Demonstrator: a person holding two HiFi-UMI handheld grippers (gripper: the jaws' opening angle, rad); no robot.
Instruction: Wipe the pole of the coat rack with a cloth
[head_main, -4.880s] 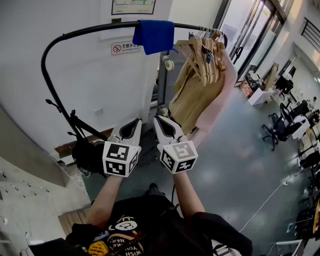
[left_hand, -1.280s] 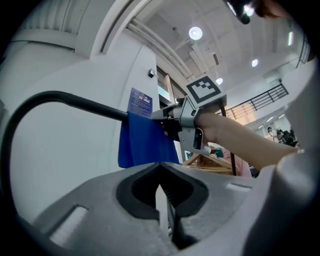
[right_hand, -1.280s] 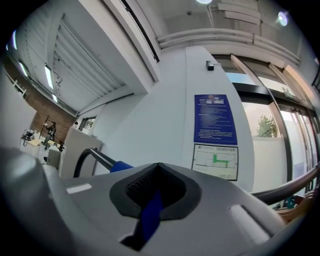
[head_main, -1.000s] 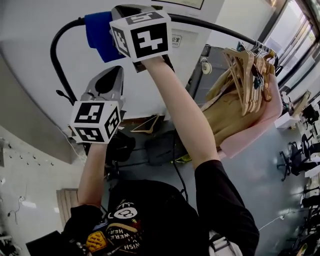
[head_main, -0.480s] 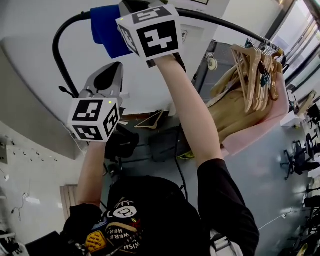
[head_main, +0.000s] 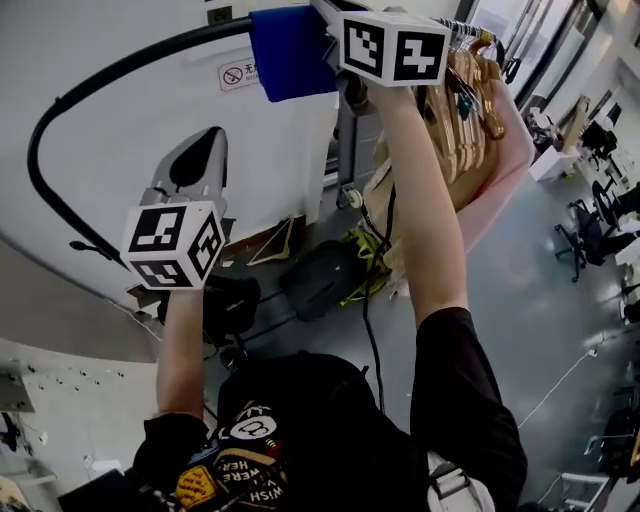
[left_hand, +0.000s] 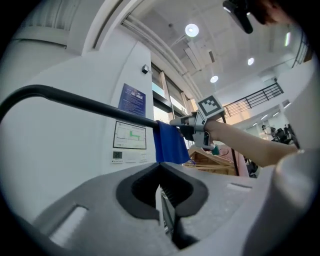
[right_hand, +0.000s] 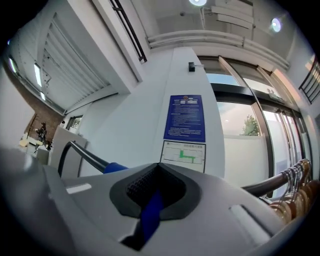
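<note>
The coat rack's black pole (head_main: 110, 75) curves up from the left and runs along the top of the head view. A blue cloth (head_main: 292, 52) hangs over it near the top middle. My right gripper (head_main: 336, 32) is raised to the pole and shut on the cloth; in the right gripper view a blue strip of cloth (right_hand: 150, 215) sits pinched between its jaws, with the pole (right_hand: 84, 153) behind. My left gripper (head_main: 203, 140) is held lower and to the left, apart from the pole, shut with nothing in it. The left gripper view shows the pole (left_hand: 75, 101), the cloth (left_hand: 170, 143) and the right gripper (left_hand: 189, 126).
Wooden hangers (head_main: 470, 70) with beige and pink garments (head_main: 500, 170) crowd the pole just right of my right gripper. Black bags (head_main: 320, 282) lie on the floor below. A white wall stands behind the rack, and office chairs (head_main: 585, 235) are at the far right.
Earlier both grippers hung low and the cloth lay draped on the pole. Since a second ago the right gripper, shut on the cloth, has slid right along the pole toward the hangers.
</note>
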